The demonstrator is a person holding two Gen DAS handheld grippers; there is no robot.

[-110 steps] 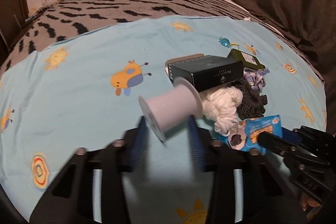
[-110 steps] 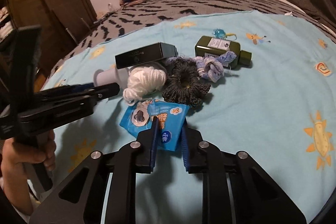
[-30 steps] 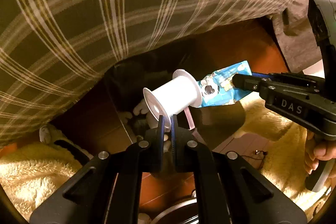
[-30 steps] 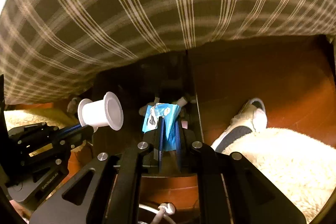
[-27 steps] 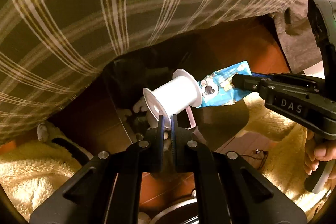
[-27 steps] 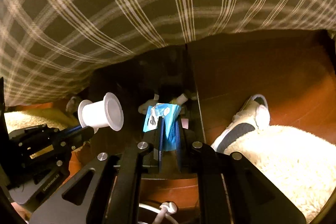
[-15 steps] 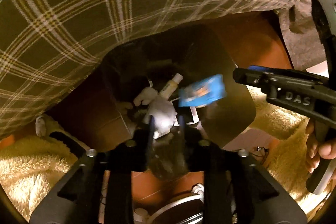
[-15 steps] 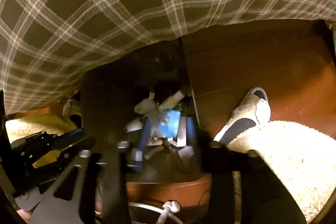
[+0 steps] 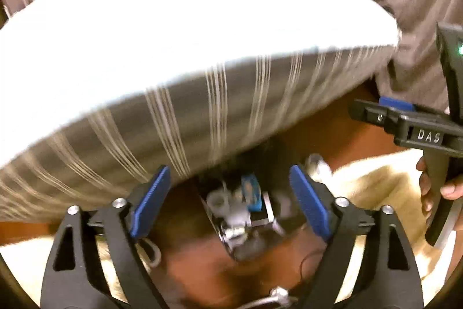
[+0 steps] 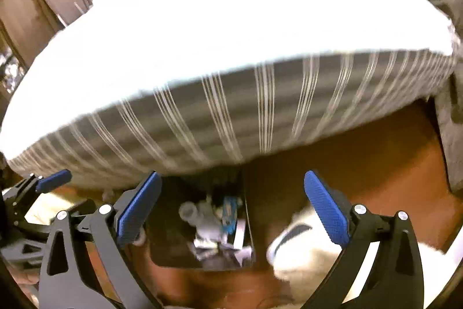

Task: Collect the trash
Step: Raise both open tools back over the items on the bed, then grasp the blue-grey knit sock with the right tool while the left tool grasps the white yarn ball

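Both views are motion-blurred. The bed top is washed out to white, its print unreadable. Items in the dark bin below smear together: only a pale spool and a blue wrapper can be told. The hand at the right edge is cut off by the frame.

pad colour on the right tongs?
Blue, textured pads on black arms; clearest in the right wrist view.

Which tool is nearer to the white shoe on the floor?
Right. The right tool hangs almost above the shoe; the left tool is across the bin. Both jaws have just been opening, empty.
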